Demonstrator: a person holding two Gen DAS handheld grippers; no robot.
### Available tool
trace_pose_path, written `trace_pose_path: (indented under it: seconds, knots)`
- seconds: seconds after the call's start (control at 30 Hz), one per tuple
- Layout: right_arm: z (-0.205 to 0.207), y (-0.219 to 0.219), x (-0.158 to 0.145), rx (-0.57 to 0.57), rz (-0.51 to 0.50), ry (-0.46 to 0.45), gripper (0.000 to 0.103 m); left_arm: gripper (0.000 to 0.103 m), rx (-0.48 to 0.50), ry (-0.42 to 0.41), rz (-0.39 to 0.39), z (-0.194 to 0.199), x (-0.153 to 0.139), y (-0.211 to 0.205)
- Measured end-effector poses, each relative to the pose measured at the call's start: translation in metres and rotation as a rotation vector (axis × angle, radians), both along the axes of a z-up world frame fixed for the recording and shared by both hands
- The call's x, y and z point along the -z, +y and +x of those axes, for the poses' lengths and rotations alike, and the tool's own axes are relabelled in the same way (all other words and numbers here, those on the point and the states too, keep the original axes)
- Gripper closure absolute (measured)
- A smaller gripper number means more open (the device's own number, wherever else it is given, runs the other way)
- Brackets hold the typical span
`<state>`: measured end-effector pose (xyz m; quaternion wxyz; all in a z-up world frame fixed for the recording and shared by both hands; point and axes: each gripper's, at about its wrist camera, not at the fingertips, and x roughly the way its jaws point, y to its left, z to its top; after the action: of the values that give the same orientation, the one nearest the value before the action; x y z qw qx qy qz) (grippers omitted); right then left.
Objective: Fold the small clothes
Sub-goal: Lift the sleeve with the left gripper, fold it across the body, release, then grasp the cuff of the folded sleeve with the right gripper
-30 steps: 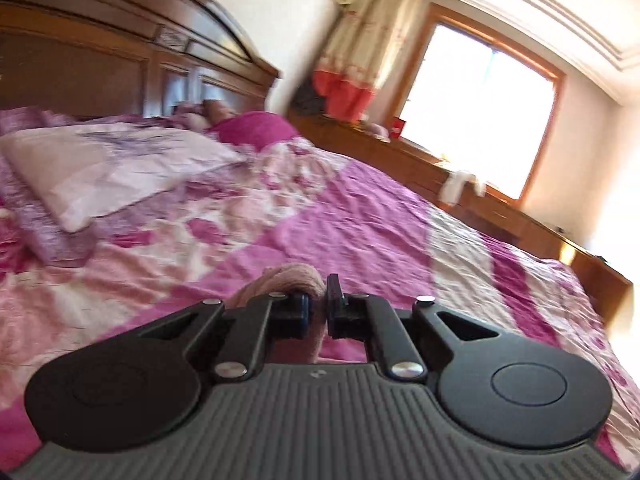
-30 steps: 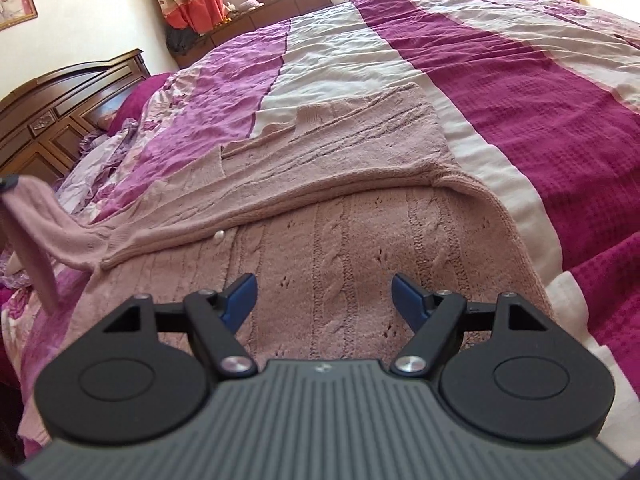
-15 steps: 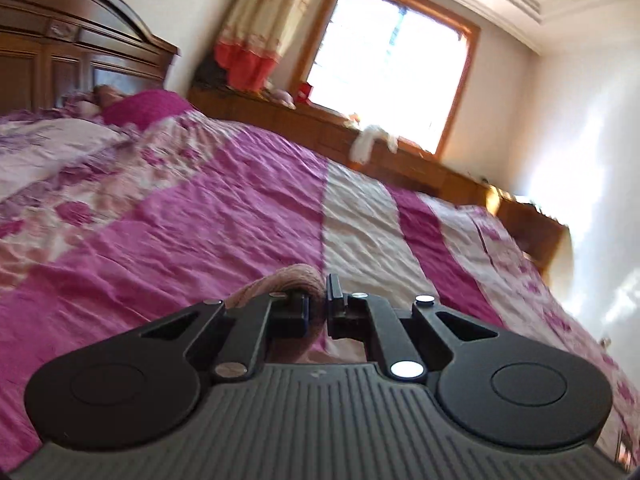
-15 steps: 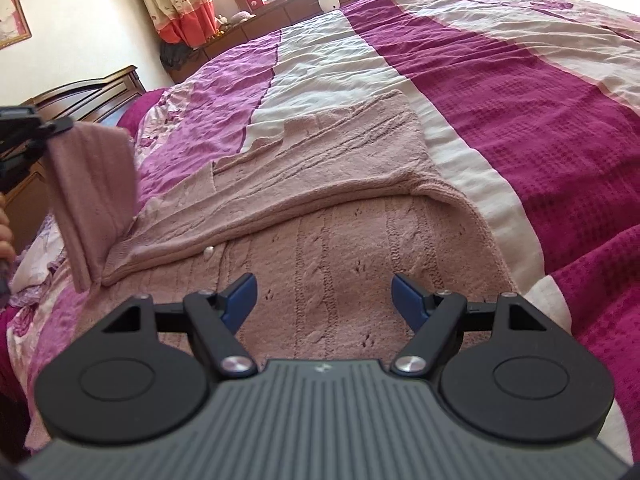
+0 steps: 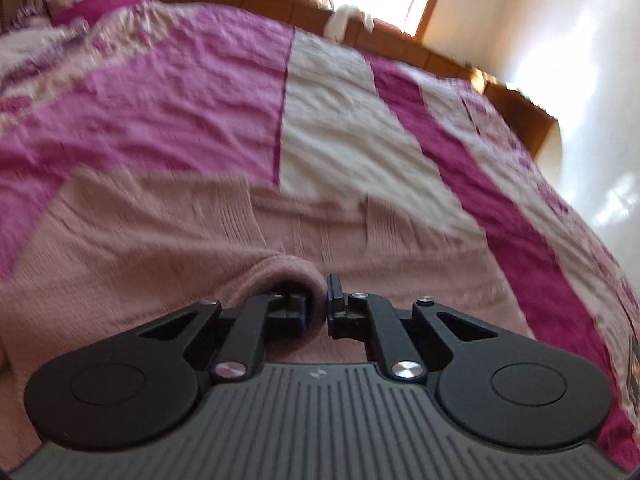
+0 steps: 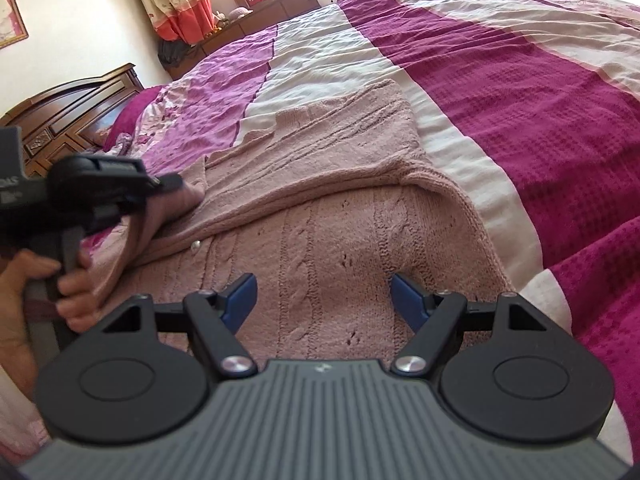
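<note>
Two views | left gripper (image 5: 317,307) pinching cardigan (image 6: 340,216) sleeve | right gripper (image 6: 323,294) spread, empty

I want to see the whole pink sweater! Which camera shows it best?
The right wrist view: the pink sweater lies sharp on the bed, cable pattern and folded sleeve clear. The left wrist view shows it blurred, with a bit pinched in the left gripper.

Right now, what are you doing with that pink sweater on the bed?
A person is folding a pink knitted sweater spread on the striped bedspread. The left gripper is shut on one sleeve and carries it over the sweater's body. The right gripper is open and hovers above the sweater's lower part, holding nothing. The other sleeve already lies folded across.
</note>
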<state>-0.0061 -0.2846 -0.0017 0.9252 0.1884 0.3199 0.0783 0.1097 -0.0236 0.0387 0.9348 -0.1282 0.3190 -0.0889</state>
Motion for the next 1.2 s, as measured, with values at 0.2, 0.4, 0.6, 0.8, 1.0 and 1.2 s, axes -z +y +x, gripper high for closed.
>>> trace_pose_path:
  seconds: [0.2, 0.4, 0.6, 0.8, 1.0, 1.2]
  knots:
    - [0.003, 0.001, 0.003, -0.004, -0.003, 0.001, 0.025, 0.075, 0.038, 0.097, 0.006, 0.009, 0.018, -0.002]
    - [0.003, 0.001, 0.002, -0.002, -0.001, 0.001, 0.025, 0.038, 0.056, 0.102, 0.029, -0.01, 0.0, 0.003]
    - [0.003, 0.003, -0.005, -0.013, -0.006, -0.01, 0.025, 0.033, 0.04, 0.115, 0.099, -0.046, -0.021, 0.023]
    - [0.008, 0.016, -0.023, -0.072, -0.026, -0.051, 0.025, 0.028, -0.068, 0.14, 0.17, -0.076, -0.034, 0.06]
    - [0.018, 0.044, -0.04, -0.169, -0.061, -0.095, 0.025, 0.027, -0.153, 0.168, 0.211, -0.093, -0.041, 0.097]
    - [0.031, 0.085, -0.053, -0.289, -0.082, -0.118, 0.025, 0.026, -0.232, 0.191, 0.257, -0.106, -0.044, 0.127]
